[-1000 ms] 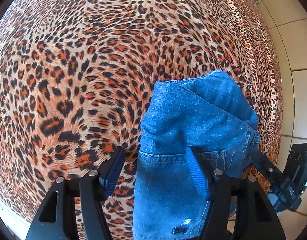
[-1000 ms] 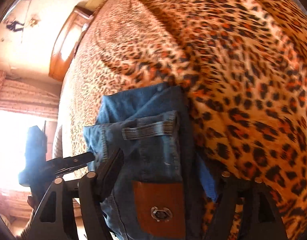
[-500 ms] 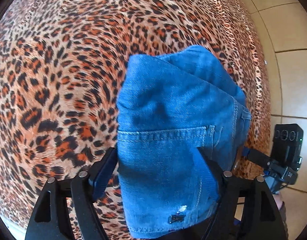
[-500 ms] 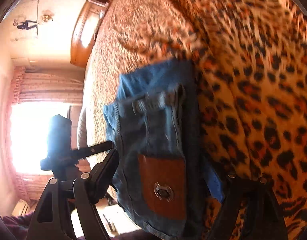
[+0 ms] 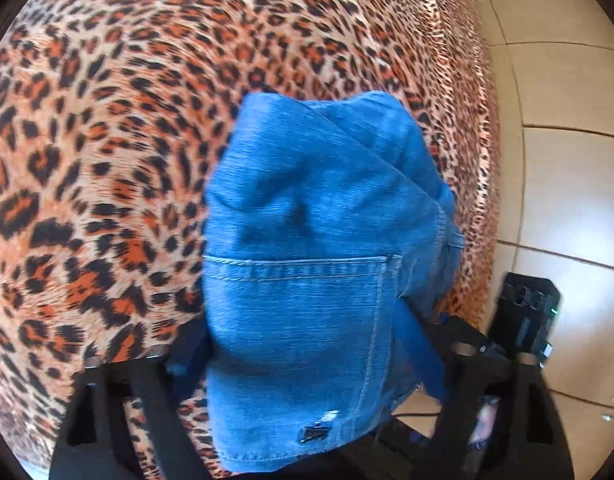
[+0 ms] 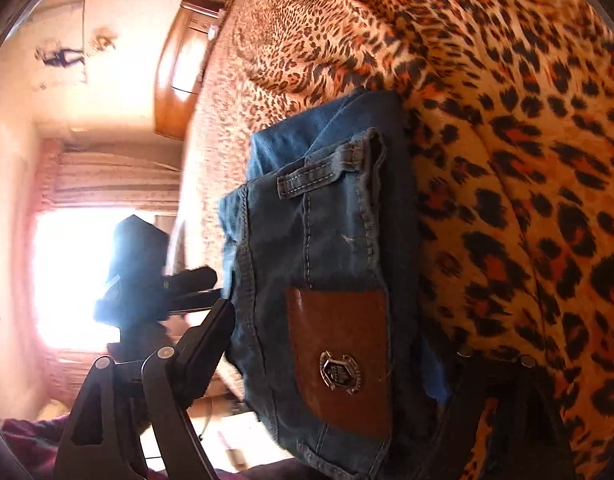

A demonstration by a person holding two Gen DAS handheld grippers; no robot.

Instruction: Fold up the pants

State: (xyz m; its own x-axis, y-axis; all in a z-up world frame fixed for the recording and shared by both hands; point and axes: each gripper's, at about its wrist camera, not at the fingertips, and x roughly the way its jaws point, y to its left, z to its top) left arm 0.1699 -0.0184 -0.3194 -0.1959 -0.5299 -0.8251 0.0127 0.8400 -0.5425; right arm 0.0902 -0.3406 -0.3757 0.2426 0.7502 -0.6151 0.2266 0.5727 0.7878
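Two grippers flank my folded blue jeans (image 5: 307, 264) on the leopard-print bedspread (image 5: 107, 140). My left gripper (image 5: 307, 360) is closing, its fingers on either side of the denim bundle near the back pocket; whether the pads press it, I cannot tell. My right gripper (image 6: 335, 356) stands wide apart around the waistband, by the brown leather patch (image 6: 339, 356).
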